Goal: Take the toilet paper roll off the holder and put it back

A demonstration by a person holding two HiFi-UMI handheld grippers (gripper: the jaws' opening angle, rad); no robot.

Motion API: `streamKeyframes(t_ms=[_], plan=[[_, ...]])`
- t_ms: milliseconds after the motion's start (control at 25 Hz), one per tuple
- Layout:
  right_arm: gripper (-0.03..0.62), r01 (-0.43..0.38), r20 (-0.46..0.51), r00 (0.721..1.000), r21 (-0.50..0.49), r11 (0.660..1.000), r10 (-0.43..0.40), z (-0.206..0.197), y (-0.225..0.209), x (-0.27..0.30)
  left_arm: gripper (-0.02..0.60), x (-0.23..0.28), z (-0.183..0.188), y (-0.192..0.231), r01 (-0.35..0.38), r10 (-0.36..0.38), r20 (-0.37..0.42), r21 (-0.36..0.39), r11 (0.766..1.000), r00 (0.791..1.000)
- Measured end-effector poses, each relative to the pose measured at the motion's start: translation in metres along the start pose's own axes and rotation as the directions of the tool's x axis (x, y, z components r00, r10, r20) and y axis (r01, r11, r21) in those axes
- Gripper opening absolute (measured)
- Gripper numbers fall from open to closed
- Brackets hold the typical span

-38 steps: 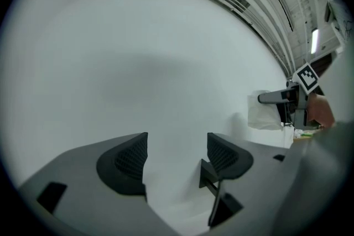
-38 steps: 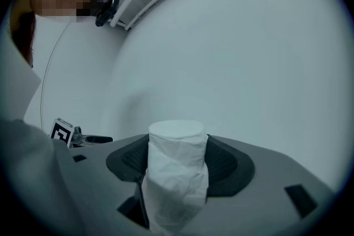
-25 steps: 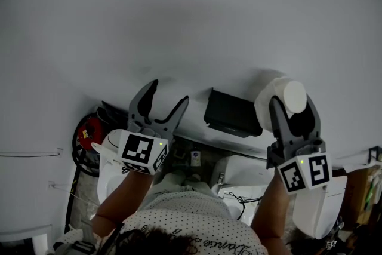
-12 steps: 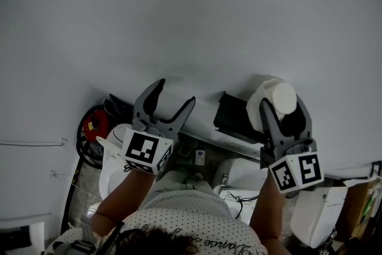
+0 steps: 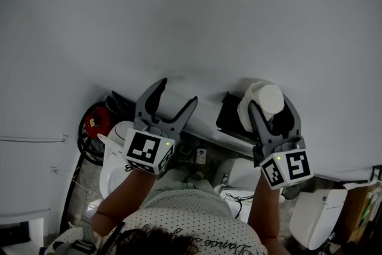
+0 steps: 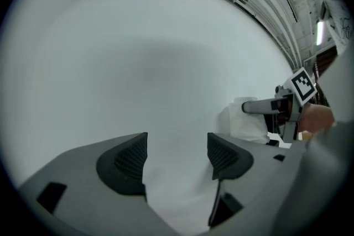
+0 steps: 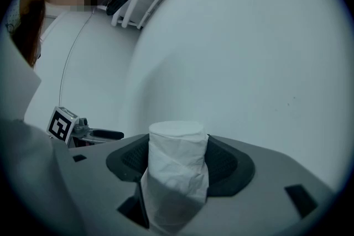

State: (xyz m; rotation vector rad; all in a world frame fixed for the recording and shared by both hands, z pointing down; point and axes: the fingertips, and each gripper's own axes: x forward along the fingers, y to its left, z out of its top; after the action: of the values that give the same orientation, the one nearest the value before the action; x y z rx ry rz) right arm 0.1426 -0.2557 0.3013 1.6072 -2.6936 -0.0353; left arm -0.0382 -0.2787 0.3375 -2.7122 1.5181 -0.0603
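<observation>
Right gripper view, toilet paper roll clamped in right tool

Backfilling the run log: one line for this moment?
right hand-held gripper: shut on white toilet paper roll | left hand-held gripper: open, empty | black wall holder: partly hidden behind roll

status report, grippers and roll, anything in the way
Right gripper shut on toilet paper roll. Left gripper open, empty. Roll close beside black wall holder, nothing seen blocking.
</observation>
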Motion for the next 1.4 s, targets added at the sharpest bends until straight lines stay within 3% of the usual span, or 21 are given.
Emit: streamKeyframes(t_ms=[600,1160,1400], plan=[[0.299,-0.028,-0.138,0.990,-0.047,0.999,0.021,-0.039,0.010,0.011,0.322,-0.003,-0.005,0.003,-0.004,0.004,-0.007,-0.016,1.000,1.000],[0.347,0.005,-0.136,0.991,-0.022,1.000,-0.008,-0.043,0.004,0.004,0.322,-0.005,-0.004,-0.001,0.009,-0.009,0.001,-0.007,1.000,1.000],[0.354,-0.021,-0.097,0.995,0.016,1.000,0.022,-0.031,0.002,0.004,0.322,-0.005,-0.002,-0.001,0.011,-0.011,0.006,-0.003,1.000,1.000]])
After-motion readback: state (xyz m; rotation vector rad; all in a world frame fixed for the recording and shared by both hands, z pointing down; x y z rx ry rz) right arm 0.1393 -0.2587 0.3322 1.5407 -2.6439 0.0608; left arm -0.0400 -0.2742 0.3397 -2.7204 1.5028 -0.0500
